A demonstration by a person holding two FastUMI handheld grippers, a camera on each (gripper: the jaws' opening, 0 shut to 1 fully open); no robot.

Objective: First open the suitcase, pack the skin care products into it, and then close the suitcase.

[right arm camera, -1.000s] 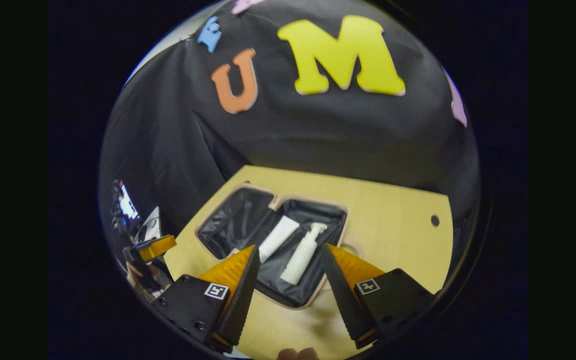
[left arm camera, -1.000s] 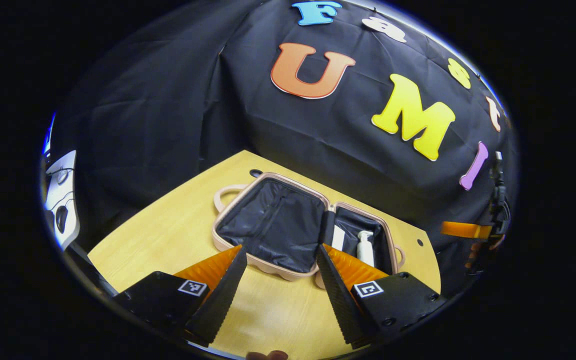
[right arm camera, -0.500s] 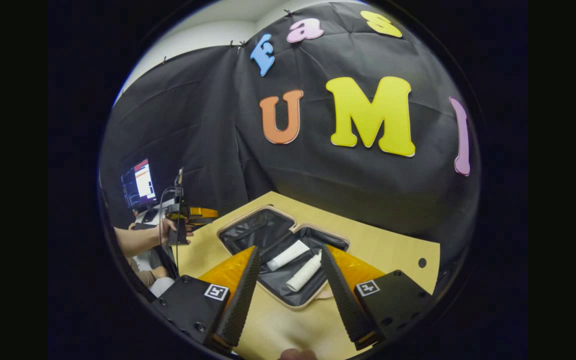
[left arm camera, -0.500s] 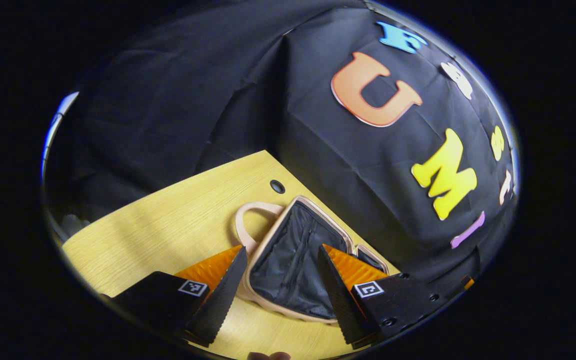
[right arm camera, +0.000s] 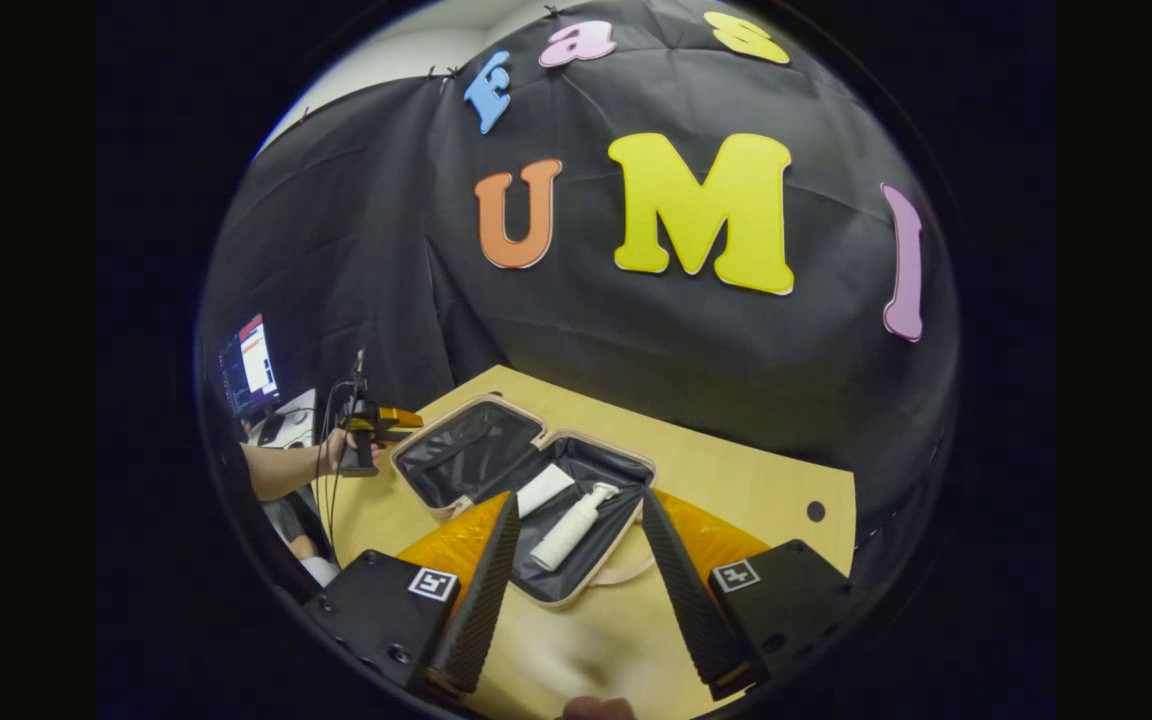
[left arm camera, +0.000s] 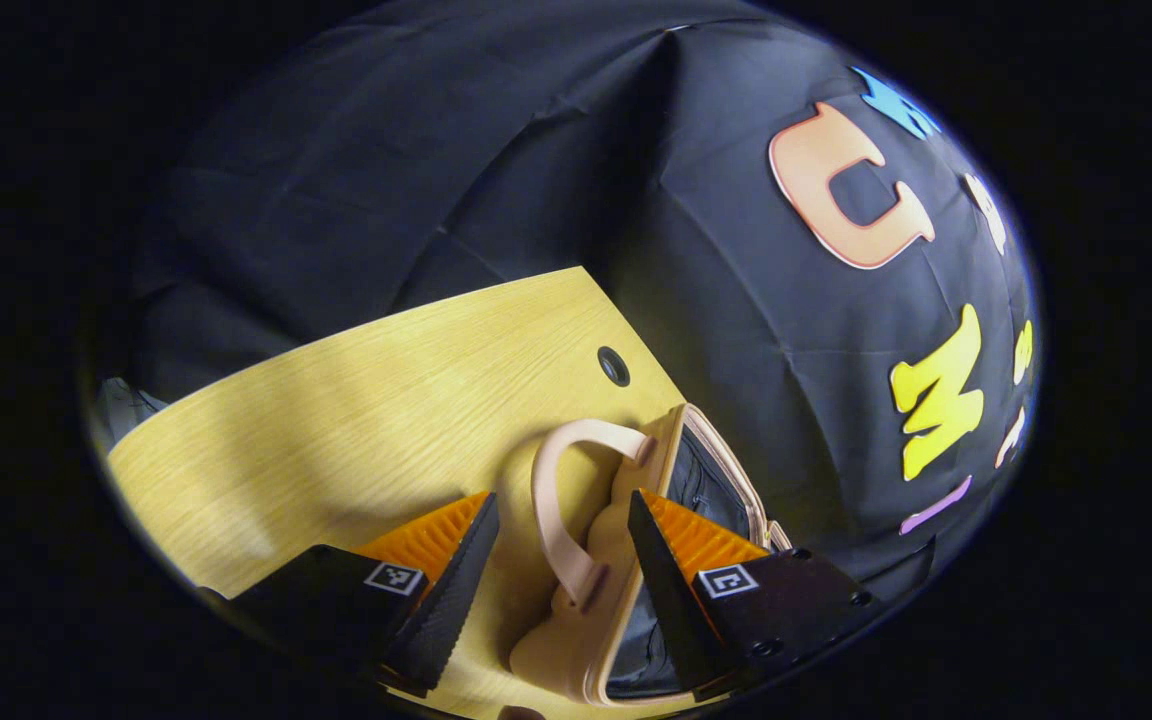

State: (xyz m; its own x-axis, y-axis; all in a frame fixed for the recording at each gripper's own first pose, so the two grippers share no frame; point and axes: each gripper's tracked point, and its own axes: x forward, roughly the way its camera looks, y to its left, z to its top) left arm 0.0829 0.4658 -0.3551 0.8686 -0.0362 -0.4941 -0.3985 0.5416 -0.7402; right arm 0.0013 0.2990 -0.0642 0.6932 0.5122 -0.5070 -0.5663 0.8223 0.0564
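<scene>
Both ridged tools, left (left arm camera: pixel 561 560) and right (right arm camera: pixel 576 555), gape over the rounded, fabric-lined suitcase (right arm camera: pixel 521 480) holding a pump bottle (right arm camera: pixel 568 528).

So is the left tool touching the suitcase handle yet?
Apart: in the left gripper view the handle sits between the open left tool with gaps on both sides.

Black cloth wall (right arm camera: pixel 576 330), light wooden table (left arm camera: pixel 356 400) with cable hole (left arm camera: pixel 613 366), lit monitor (right arm camera: pixel 254 362) at left
</scene>
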